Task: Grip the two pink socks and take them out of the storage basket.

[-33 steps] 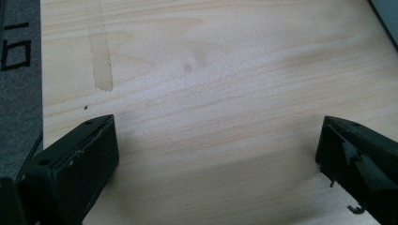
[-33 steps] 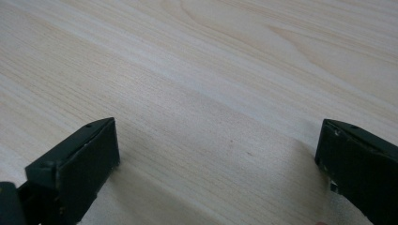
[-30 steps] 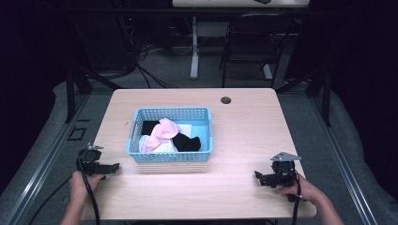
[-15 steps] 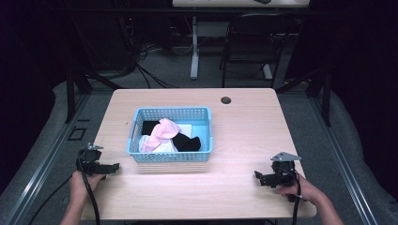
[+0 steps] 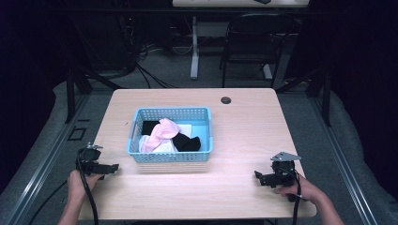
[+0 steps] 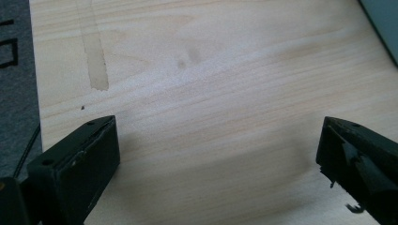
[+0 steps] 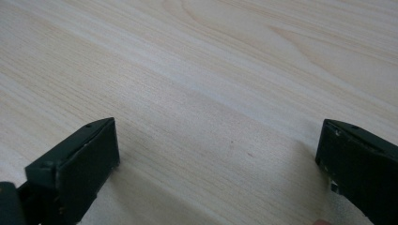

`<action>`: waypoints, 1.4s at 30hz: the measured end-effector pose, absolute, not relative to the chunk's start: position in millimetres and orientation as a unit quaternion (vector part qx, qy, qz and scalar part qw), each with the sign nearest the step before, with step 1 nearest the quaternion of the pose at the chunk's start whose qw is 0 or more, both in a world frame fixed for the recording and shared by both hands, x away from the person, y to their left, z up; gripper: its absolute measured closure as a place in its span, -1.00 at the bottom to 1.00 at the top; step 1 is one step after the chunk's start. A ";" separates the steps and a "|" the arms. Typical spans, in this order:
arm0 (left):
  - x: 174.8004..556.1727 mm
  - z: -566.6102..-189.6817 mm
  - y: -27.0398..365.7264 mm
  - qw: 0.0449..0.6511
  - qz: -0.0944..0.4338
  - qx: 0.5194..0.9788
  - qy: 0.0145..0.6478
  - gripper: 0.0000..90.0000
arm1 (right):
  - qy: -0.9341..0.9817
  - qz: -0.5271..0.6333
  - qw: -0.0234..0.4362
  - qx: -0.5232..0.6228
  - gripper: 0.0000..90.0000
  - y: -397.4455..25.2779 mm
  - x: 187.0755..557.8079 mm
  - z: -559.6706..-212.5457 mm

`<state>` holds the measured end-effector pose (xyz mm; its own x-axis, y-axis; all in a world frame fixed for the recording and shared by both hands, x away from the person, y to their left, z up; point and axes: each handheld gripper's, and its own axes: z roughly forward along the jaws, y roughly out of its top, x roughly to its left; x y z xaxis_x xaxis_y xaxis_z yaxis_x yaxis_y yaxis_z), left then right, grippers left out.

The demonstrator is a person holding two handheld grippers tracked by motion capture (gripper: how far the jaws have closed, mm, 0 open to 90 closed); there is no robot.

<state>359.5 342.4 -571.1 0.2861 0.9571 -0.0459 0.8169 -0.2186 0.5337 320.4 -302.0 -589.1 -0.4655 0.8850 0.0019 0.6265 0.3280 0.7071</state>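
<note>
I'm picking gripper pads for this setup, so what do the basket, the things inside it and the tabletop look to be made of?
The basket looks like light blue moulded plastic: its walls are a regular grid of small holes. The pink piece, black piece and white piece inside look like soft cloth, crumpled and matte. The table shows pale wood grain with a smooth matte finish, whether solid wood or laminate I cannot tell.

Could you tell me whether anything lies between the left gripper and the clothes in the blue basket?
Only the basket's own near wall. The left gripper rests open on bare table beside the blue basket's near left corner, and the pink garment lies on top of the pile, reachable from above.
</note>
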 end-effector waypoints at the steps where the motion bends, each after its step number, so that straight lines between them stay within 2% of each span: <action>1: 358.9 -569.0 342.9 0.240 0.148 0.764 0.580 -1.00 | 0.791 0.328 0.197 0.477 -1.00 -302.1 320.5 -589.1; 11: 358.5 -547.8 346.7 0.256 0.125 0.763 0.580 -1.00 | 0.791 0.327 0.198 0.477 -1.00 -302.1 320.5 -589.0; 26: 362.3 -490.7 342.7 0.285 0.119 0.766 0.563 -1.00 | 0.791 0.327 0.198 0.477 -1.00 -302.1 320.5 -589.0; 33: 368.5 -470.1 332.3 0.289 0.119 0.779 0.544 -1.00 | 0.791 0.326 0.198 0.477 -1.00 -302.1 320.5 -589.0; 42: 388.6 -440.6 295.8 0.286 0.105 0.806 0.507 -1.00 | 0.792 0.326 0.198 0.477 -1.00 -302.1 320.5 -589.0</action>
<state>388.6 295.8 -440.6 0.4633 0.8780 -0.1202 0.7580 -0.3223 0.5671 320.5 -302.1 -589.0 -0.4659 0.8848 -0.0022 0.6262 0.3315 0.7056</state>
